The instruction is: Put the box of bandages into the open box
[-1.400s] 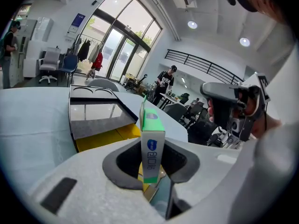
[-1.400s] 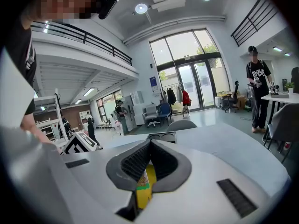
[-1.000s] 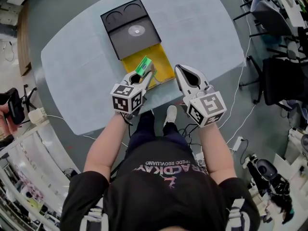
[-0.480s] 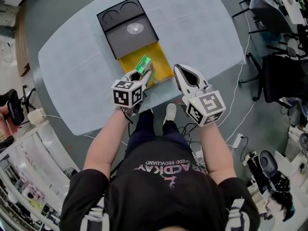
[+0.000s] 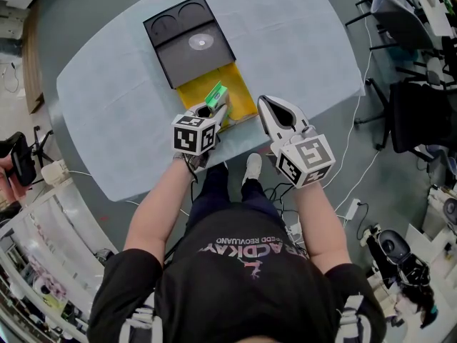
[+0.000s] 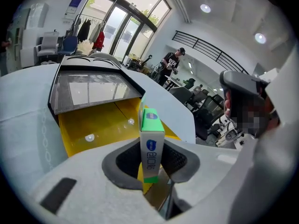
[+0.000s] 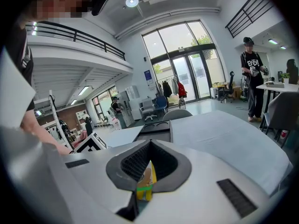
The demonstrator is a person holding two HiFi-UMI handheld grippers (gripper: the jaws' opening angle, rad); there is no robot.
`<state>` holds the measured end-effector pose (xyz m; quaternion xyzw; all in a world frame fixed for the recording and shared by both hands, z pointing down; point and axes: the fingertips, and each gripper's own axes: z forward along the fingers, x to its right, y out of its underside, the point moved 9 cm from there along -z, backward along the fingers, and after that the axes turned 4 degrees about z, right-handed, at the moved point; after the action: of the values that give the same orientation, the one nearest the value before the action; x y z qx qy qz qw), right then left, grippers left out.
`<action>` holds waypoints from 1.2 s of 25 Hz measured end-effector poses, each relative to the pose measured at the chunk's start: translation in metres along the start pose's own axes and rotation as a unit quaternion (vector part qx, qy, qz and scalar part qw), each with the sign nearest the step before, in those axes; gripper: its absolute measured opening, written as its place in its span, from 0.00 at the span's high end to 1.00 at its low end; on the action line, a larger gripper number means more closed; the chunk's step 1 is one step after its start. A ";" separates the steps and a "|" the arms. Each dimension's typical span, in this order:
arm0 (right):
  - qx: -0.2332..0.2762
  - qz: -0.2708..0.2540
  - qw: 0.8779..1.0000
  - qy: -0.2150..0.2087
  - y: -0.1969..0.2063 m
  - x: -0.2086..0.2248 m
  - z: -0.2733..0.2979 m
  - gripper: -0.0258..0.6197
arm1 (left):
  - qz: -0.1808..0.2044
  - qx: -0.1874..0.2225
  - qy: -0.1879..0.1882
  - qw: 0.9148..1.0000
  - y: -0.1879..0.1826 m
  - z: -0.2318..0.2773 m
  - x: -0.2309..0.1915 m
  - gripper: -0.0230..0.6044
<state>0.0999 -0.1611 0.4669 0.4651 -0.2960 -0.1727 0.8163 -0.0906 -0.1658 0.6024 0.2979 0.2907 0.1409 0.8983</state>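
Two grippers are in play, but only the left gripper (image 5: 214, 111) carries anything: its fingers (image 6: 122, 163) are clamped on the box of bandages (image 6: 152, 141), a slim white carton with a green top, held upright by its narrow sides. From the head view the carton hangs over the near part of the open box (image 5: 241, 95), whose yellow inside shows bare around it, with the black lid (image 5: 189, 38) lying flat beyond on the pale desk (image 5: 293, 41). Whether the carton's lower end already touches the yellow floor cannot be told; in the left gripper view it looks to be held just above it.

The right gripper (image 5: 266, 107) hovers just beside the open box's near right corner, its fingers drawn together to a thin slit. A scrap of yellow shows in that slit in the right gripper view, most likely the open box beyond and not something held.

The step in hand looks like the placing itself: the carton is over its target but not yet let go. The next move likely calls for lowering the left gripper until the carton meets the yellow floor, then parting the fingers and drawing back toward the person without tipping the carton against the near wall. The right gripper has no evident part in this
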 end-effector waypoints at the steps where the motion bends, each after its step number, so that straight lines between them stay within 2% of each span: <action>1: 0.000 0.000 1.000 -0.001 -0.001 0.000 0.000 0.95 | 0.003 -0.004 -0.002 1.000 -0.001 0.001 0.000 0.80; 8: 0.000 0.001 1.000 -0.003 -0.003 0.001 0.001 0.95 | 0.021 -0.016 -0.022 0.999 -0.005 0.003 0.001 0.78; 10: 0.000 0.001 1.000 -0.003 -0.003 0.001 0.000 0.95 | 0.028 -0.015 -0.029 0.999 -0.006 0.003 0.001 0.71; 13: 0.001 0.002 1.000 -0.004 -0.001 0.001 -0.001 0.95 | 0.034 -0.012 -0.042 0.998 -0.005 0.002 0.000 0.68; 17: 0.002 0.002 1.000 -0.006 -0.002 0.001 -0.002 0.95 | 0.038 -0.003 -0.068 0.997 -0.007 -0.003 -0.003 0.60; 30: 0.011 0.000 1.000 -0.018 -0.009 -0.004 -0.012 0.95 | 0.027 0.042 -0.130 0.990 -0.017 -0.030 -0.009 0.59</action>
<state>0.1040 -0.1559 0.4530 0.4710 -0.3121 -0.1781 0.8056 -0.1143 -0.1693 0.5759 0.3590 0.1695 0.1126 0.9109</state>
